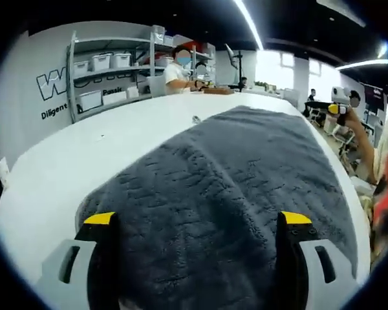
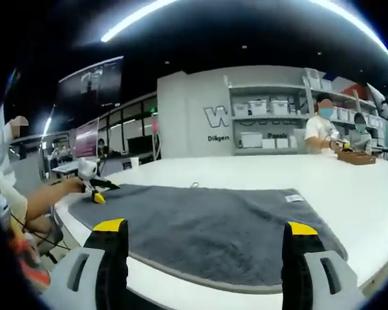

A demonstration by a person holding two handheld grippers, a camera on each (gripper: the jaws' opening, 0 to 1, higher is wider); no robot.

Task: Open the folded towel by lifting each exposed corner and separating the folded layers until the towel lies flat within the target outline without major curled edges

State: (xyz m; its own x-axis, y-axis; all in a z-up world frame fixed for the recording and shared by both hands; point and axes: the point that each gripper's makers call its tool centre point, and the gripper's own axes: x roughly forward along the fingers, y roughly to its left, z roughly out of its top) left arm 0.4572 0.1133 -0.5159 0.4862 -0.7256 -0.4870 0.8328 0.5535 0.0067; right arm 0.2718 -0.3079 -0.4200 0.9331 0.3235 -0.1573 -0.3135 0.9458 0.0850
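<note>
**Grey towel spread on the white surface, both tongs held wide and empty**

In the left gripper view the left tongs (image 1: 198,223) rise from the bottom with their yellow-tipped jaws set far apart and nothing between them. They hover over the near end of the dark grey towel (image 1: 233,194), which stretches away across the white surface (image 1: 64,168). The towel's pile looks even, and its far edge runs in a gentle curve near the middle of the surface. A small loop or tag sits at that far edge. At the right of this view the right tongs (image 1: 339,103) are small and distant, held in a person's hand (image 1: 354,121) beyond the towel's far right corner; from here I cannot tell their gap.

In the right gripper view the right tongs (image 2: 207,227) also stand wide, with nothing gripped, just short of the towel's (image 2: 207,223) near edge. The towel lies broad and flat on the surface (image 2: 349,187), with a small white label (image 2: 294,197) near its far right corner. At the left, the left tongs (image 2: 94,188) rest at the towel's left corner, held by the person's hand (image 2: 71,187); whether they touch the cloth is unclear.

Behind the surface stand grey shelves (image 2: 271,126) with white bins against a wall bearing lettering, and two seated people (image 2: 339,132) work at the far end.
</note>
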